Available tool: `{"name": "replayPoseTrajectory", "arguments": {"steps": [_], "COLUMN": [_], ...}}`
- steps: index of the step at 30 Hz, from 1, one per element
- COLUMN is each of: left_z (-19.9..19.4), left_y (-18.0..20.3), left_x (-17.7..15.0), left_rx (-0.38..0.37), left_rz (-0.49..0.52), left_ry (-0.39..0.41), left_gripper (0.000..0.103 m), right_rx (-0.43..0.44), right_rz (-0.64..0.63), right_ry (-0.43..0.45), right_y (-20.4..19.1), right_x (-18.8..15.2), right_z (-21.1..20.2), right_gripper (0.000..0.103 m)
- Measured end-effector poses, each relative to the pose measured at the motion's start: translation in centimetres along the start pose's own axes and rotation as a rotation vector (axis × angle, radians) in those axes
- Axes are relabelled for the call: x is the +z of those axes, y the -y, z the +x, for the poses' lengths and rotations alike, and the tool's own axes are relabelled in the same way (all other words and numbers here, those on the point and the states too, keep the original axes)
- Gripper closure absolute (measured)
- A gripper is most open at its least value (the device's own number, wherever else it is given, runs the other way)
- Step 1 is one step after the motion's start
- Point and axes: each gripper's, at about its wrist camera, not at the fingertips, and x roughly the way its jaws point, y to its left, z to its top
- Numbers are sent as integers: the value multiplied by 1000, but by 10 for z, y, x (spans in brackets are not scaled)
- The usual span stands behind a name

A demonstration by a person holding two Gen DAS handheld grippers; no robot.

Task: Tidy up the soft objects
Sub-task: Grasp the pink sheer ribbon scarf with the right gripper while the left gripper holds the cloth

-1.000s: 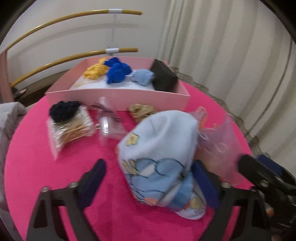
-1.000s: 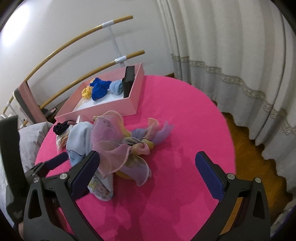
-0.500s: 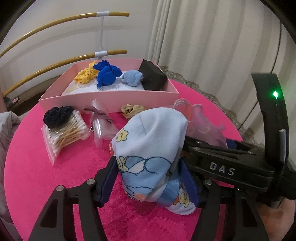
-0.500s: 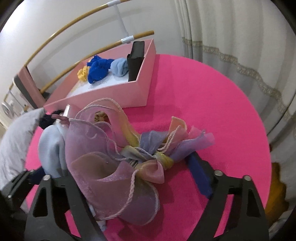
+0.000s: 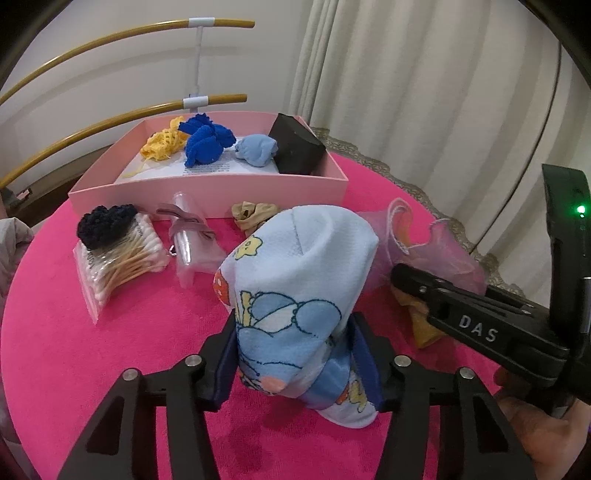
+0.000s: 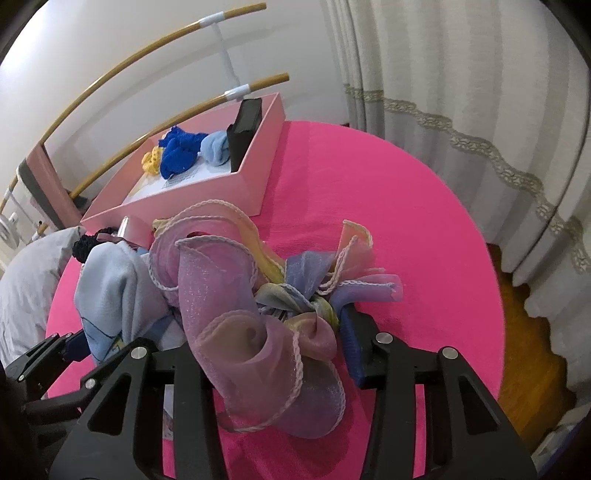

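On right gripper (image 5: 476, 325): "DAS" lettering

You're in a home room, likely a bedroom or living space. Cream pleated curtains (image 6: 461, 122) with a lace band hang at 1 to 3 o'clock, reaching wood flooring (image 6: 524, 332) at 4. A round table under pink cloth (image 6: 388, 206) fills the centre. Curved wooden rails (image 5: 122, 33) stand at 11 against a plain white wall; grey bedding (image 6: 26, 280) lies at 9.
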Motion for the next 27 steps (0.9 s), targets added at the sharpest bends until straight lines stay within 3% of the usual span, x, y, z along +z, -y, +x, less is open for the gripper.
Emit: {"name": "replayPoseTrajectory", "arguments": {"steps": [10,27], "left_z": [-31,-93], "left_y": [-14,-41], "left_x": [-6,-16], "left_rx": [29,110], "left_rz": [-3,-5], "left_ry": [28,93], "left_gripper": [55,55], "right_rx": [10,29], "right_rz": [-12,-95], "right_ry": [6,41], "right_y": [-9,-58], "right_x": [-9,-18], "right_z": [-17,-51], "right_gripper": [63,63]}}
